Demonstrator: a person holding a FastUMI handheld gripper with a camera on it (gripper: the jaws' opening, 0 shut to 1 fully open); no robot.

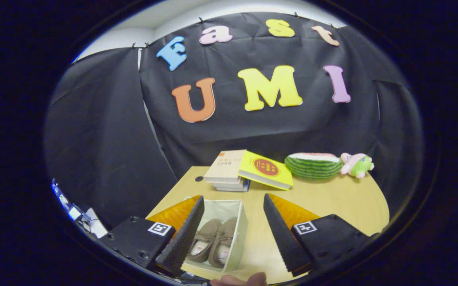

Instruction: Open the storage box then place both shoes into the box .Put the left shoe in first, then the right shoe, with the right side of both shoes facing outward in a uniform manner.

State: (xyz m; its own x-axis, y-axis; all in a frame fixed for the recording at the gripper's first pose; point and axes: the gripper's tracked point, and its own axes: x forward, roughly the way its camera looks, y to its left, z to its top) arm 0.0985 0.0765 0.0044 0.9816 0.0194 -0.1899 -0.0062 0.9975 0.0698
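Tan shoes (213,242) in white storage box (241,234), between spread tool (233,234) fingers

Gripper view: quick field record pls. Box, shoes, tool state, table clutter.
storage box: white fabric storage box, open, on the wooden table, between the fingers, nearer the left one
shoes: two tan shoes side by side inside the box
tool: tool open, fingers spread, holding nothing
behind box: stack of books with a yellow book leaning on it
far right: watermelon plush, small pink-green plush toy
person: fingertip at near table edge
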